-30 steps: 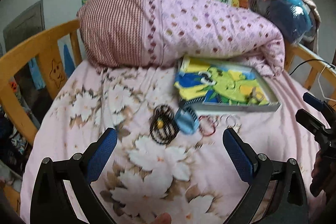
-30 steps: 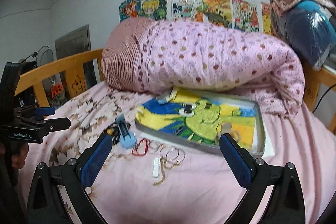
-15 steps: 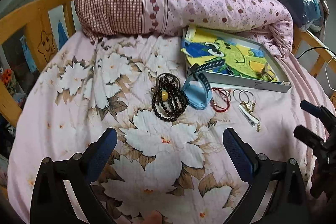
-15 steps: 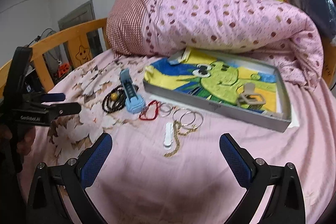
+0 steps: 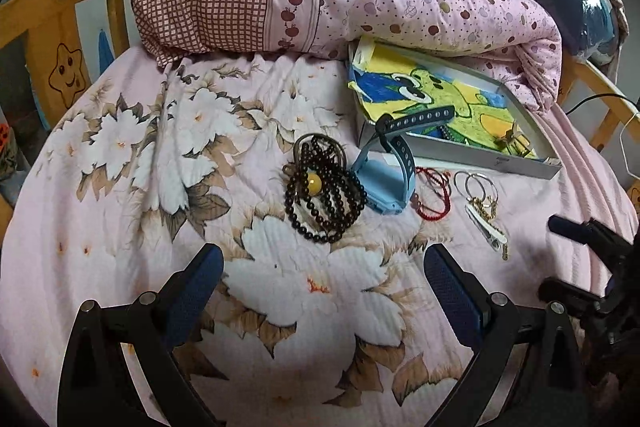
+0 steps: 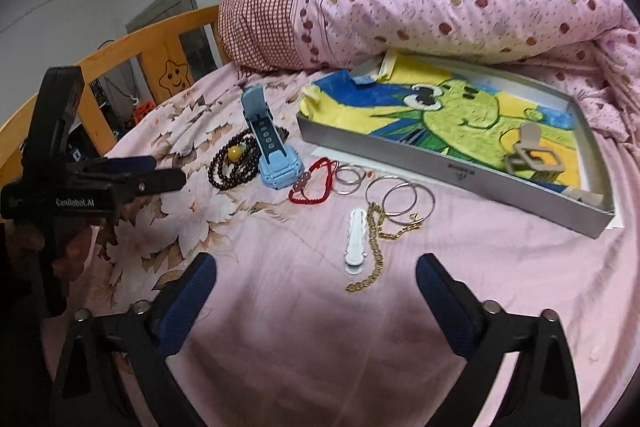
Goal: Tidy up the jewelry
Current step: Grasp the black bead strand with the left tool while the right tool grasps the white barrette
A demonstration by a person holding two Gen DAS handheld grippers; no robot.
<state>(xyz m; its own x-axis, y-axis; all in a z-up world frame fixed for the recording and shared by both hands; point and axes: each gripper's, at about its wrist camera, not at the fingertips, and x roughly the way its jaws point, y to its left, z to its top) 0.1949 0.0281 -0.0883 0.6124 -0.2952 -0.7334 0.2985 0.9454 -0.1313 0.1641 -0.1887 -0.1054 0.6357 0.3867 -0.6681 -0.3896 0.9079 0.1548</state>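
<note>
Right wrist view: right gripper (image 6: 316,279) and left gripper (image 5: 324,269) both hover above the bed (image 6: 280,327), fingers spread wide, holding nothing. Jewelry lies loose at 12 o'clock: white hair clip (image 6: 355,242) touching gold chain (image 6: 374,251), silver hoops (image 6: 406,199), red cord bracelet (image 6: 314,183), dark bead bracelet (image 5: 323,195), blue watch (image 5: 386,181). Grey tray (image 6: 452,173) sits beyond. Judged: approach stage; next move requires descent onto one piece. "GenRobot.AI" legible on left gripper.
</note>
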